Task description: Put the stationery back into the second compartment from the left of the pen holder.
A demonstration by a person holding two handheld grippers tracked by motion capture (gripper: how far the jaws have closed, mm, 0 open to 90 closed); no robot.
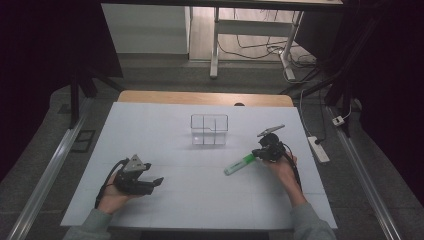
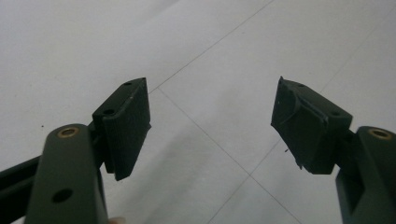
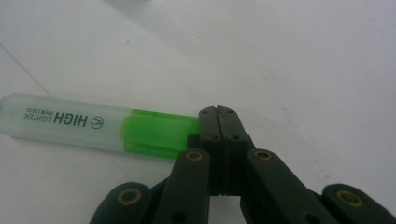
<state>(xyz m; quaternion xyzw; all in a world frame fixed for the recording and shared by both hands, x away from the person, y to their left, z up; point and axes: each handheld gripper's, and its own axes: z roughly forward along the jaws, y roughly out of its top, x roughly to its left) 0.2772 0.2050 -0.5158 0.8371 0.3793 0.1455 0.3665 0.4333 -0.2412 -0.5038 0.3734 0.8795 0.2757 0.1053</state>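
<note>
Green and frosted plastic, the highlighter (image 1: 239, 165) lies on the white table (image 1: 200, 200) at about four o'clock from the clear box (image 1: 209, 129), well apart from it. My right claw (image 1: 263, 153) sits at the marker's green end; in the right gripper view its jaws are pressed flat together with no gap, and the highlighter (image 3: 93, 128) lies just beside them, its green end (image 3: 159, 133) touching the side of one jaw. Whether anything is pinched between them I cannot tell. My left claw (image 1: 156, 181) rests low at eight o'clock from the box, jaws spread wide in the left gripper view over bare white table (image 2: 210, 93), holding nothing. Nothing lies between marker and box.
</note>
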